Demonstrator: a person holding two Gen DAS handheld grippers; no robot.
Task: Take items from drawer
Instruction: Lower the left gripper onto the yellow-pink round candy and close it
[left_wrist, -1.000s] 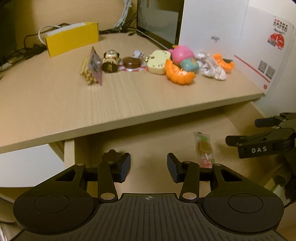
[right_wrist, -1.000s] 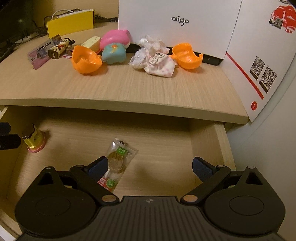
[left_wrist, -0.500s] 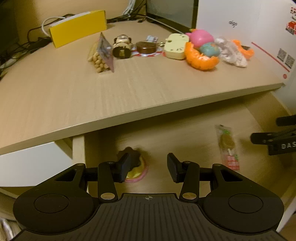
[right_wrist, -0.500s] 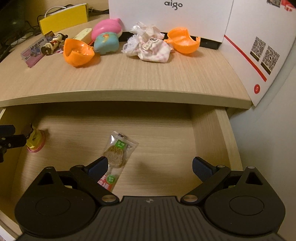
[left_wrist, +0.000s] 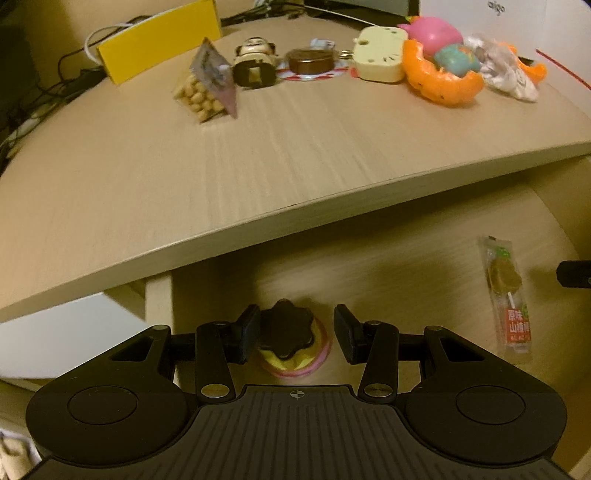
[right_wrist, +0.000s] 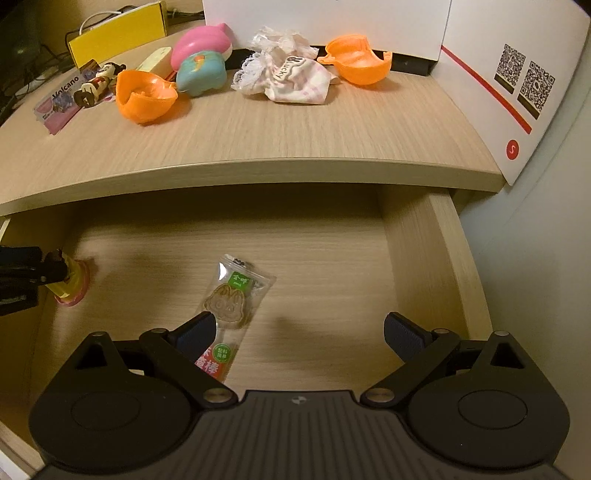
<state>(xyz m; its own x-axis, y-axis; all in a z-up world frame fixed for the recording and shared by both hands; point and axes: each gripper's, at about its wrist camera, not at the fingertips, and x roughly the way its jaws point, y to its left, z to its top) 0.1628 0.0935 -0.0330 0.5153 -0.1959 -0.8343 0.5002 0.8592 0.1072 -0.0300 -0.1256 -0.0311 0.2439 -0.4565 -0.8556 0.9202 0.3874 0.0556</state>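
Note:
The open wooden drawer (left_wrist: 399, 258) (right_wrist: 417, 258) holds two items. A small toy (left_wrist: 291, 343) (right_wrist: 74, 284) with a dark flower-shaped top, yellow body and pink base stands at the drawer's left. My left gripper (left_wrist: 297, 328) (right_wrist: 22, 277) is open around it: the left pad is at the toy's side, and the right pad stands clear. A clear lollipop packet (left_wrist: 506, 291) (right_wrist: 231, 302) lies flat mid-drawer. My right gripper (right_wrist: 300, 328) hovers open above the drawer floor, its left fingertip over the packet's stick end. Its tip shows in the left wrist view (left_wrist: 574, 273).
On the desk top (left_wrist: 258, 155) (right_wrist: 295, 125) above the drawer lie several items: orange shell halves (right_wrist: 146, 96), a teal toy (right_wrist: 201, 72), a pink one, a crumpled cloth (right_wrist: 291, 79), a snack bag (left_wrist: 207, 88), a figurine. White boxes (right_wrist: 509, 74) stand at the back right.
My left gripper has moved down into the drawer's left side, so the toy now sits between its fingers. The right gripper has barely shifted and stays open.

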